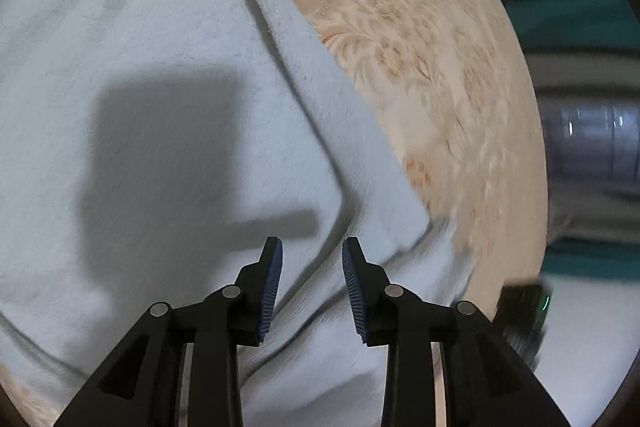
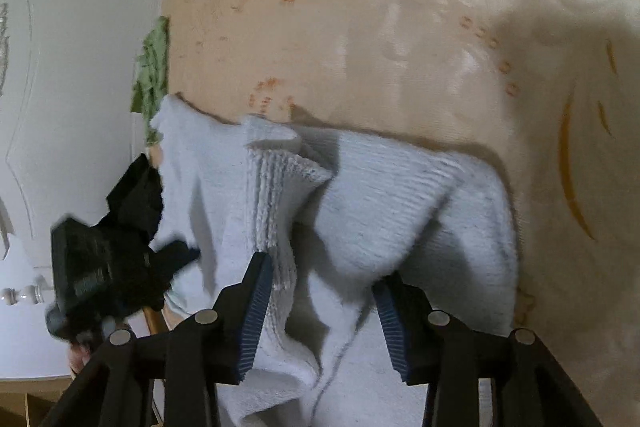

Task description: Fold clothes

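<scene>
The pale blue towel (image 2: 360, 211) lies bunched on the patterned beige bedspread (image 2: 400, 7), partly doubled over, with one ribbed corner standing up in a loose peak and a folded flap draped across the rest. In the left wrist view the same cloth (image 1: 140, 87) spreads wide, its hemmed edge running diagonally toward the fold.

The right tool (image 2: 320, 303) has its jaws parted with a hanging fold of towel between them; the pads (image 2: 256, 307) do not look pressed onto it, so I judge it released. The left tool (image 1: 312, 287) is likewise parted, hovering just over a crease with nothing clamped (its shadow falls on the cloth beside it).

To do this step well, each tool should probably take a true corner or hem, not a mid-cloth bunch, so the layers lift together. Flattening the raised peak first would help the next fold land square, and keeping both grips level should stop the edge skewing.

A green cloth (image 2: 154, 67) shows at the bedspread's far edge.
</scene>
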{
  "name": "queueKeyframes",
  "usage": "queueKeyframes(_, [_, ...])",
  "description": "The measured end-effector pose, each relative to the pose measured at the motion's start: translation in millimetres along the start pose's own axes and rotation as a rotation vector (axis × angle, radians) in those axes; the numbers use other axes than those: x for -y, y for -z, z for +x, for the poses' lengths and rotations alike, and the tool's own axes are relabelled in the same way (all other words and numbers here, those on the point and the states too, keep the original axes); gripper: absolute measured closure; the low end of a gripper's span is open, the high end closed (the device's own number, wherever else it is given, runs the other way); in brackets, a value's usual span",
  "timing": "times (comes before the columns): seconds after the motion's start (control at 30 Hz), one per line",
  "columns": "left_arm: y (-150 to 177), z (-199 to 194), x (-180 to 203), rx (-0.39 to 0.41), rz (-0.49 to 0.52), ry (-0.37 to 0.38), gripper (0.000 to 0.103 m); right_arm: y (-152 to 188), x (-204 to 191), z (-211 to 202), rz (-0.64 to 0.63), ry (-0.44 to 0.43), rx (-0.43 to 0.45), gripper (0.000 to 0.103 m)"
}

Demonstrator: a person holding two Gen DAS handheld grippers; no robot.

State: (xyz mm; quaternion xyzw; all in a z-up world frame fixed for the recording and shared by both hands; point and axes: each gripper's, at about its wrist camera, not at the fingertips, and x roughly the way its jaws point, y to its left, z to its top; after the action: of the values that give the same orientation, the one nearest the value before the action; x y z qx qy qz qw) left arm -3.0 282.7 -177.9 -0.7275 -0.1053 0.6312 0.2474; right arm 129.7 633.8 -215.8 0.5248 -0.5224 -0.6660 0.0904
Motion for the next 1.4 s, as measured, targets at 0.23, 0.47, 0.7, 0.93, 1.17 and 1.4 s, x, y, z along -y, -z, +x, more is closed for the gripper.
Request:
queueKeyframes(0.23, [-11.3, 30.9, 24.9, -0.079, -0.028, 0.051, 0.071, 4.7, 18.4, -5.2, 0.090, -0.100, 0.064, 0.068])
queueKeyframes(0.47, [-13.7, 37.5, 39.0, -0.041, 0.045, -0.043, 0.090, -8.9, 4.5, 1.1, 0.051, -0.084, 0.103, 0.092])
queueKeyframes(0.7, [-39.8, 41.9, 78.0, 0.022, 0.034, 0.023, 0.091, -39.0, -1.8, -27.4, 0.061, -0.162, 0.259, 0.093])
queueKeyframes(0.93, [-49.4, 68.9, 74.6, 0.035, -0.062, -0.087, 0.082, -65.6, 25.6, 1.3, 0.208, -0.069, 0.327, 0.096])
queueKeyframes(1.17, [-16.3, -27.3, -6.4, 0.058, -0.044, 0.339, 0.032, -68.9, 29.8, 2.3, 0.222, -0.076, 0.311, 0.093])
queueKeyframes(1.4, [78.4, -82.3, -84.3, 0.136, 0.105, 0.004, 0.029, -36.4, 4.0, -54.0, 0.077, 0.107, 0.257, 0.039])
